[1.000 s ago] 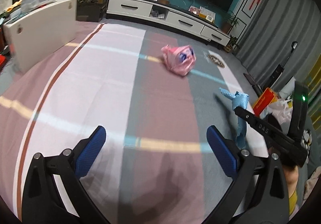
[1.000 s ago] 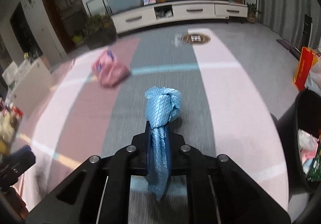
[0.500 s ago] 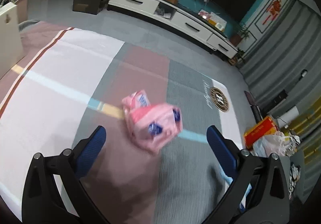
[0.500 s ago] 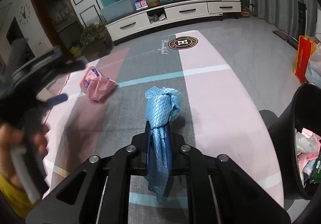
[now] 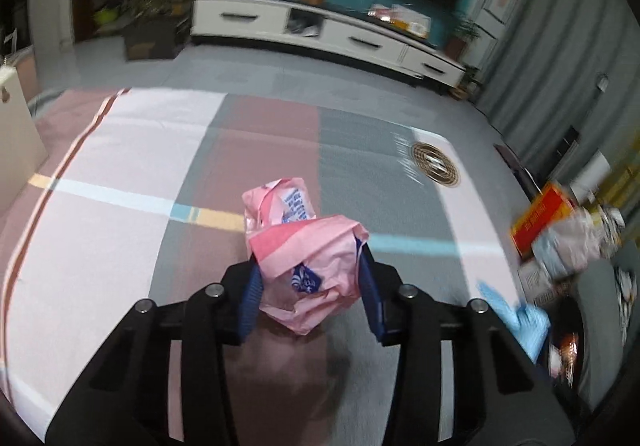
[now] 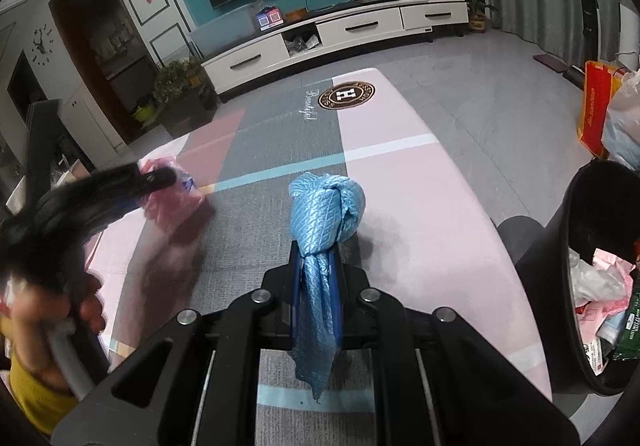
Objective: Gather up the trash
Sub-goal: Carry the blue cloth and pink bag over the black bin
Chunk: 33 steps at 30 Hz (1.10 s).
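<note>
Living-room rug | left tongs (image 5: pixel 308 288) closing around crumpled pink wrapper (image 5: pixel 306 258), apparently for pickup | right tongs (image 6: pixel 318 286) clamped on knotted blue cloth (image 6: pixel 326 214), near black bin (image 6: pixel 592 278), likely for dropping

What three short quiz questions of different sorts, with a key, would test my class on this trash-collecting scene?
1. True or false: the right gripper is shut on the knotted blue cloth.
2. What lies between the closing jaws of the left gripper?
3. Multiple choice: the black bin in the right wrist view A) stands empty, B) already holds trash, C) lies tipped over.

Key
1. True.
2. The crumpled pink bag.
3. B.
</note>
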Tool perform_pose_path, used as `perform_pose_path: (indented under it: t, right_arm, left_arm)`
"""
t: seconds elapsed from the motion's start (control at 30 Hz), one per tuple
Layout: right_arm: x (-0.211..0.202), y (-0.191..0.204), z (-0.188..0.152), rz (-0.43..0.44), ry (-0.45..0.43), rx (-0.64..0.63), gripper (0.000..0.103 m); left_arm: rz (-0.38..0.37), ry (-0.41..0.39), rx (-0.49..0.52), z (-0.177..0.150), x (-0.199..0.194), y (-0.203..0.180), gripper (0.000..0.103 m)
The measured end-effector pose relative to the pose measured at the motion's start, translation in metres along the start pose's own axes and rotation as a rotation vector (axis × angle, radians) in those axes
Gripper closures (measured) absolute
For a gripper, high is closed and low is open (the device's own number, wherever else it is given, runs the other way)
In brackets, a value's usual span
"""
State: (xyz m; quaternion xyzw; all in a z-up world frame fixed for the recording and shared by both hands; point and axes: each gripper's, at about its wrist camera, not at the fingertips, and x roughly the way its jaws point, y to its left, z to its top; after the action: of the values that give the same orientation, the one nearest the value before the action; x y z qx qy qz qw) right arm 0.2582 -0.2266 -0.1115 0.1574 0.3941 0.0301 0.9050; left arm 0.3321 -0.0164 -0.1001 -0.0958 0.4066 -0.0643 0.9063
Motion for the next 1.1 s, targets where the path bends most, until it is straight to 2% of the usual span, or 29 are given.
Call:
perform_pose_path:
  t: [0.17, 0.33, 0.47, 0.7, 0.93, 1.1]
  right_arm:
    - [-0.019, 0.004, -0.003, -0.011, -0.017, -0.019, 0.09]
    - [-0.047, 0.007, -0.012, -0.022, -0.039, -0.046, 0.09]
    - [-0.072, 0.003, -0.018, -0.017, -0.074, -0.04, 0.09]
    - [-0.109, -0.006, -0.018, -0.043, -0.13, -0.063, 0.09]
    - [-0.131, -0.021, -0.018, -0.099, -0.169, -0.065, 0.09]
    - [-0.141, -0.03, -0.017, -0.104, -0.193, -0.056, 0.09]
  left_arm:
    - [-0.059, -0.01, 0.093, -0.036, -0.044, -0.019, 0.059]
    - [-0.082, 0.011, 0.112, -0.076, -0.074, -0.029, 0.059]
    - [-0.066, -0.017, 0.139, -0.097, -0.099, -0.04, 0.058]
    - [-0.04, -0.038, 0.149, -0.112, -0.126, -0.05, 0.057]
    - [-0.014, -0.079, 0.213, -0.113, -0.14, -0.076, 0.057]
    - [-0.012, -0.094, 0.261, -0.113, -0.146, -0.099, 0.056]
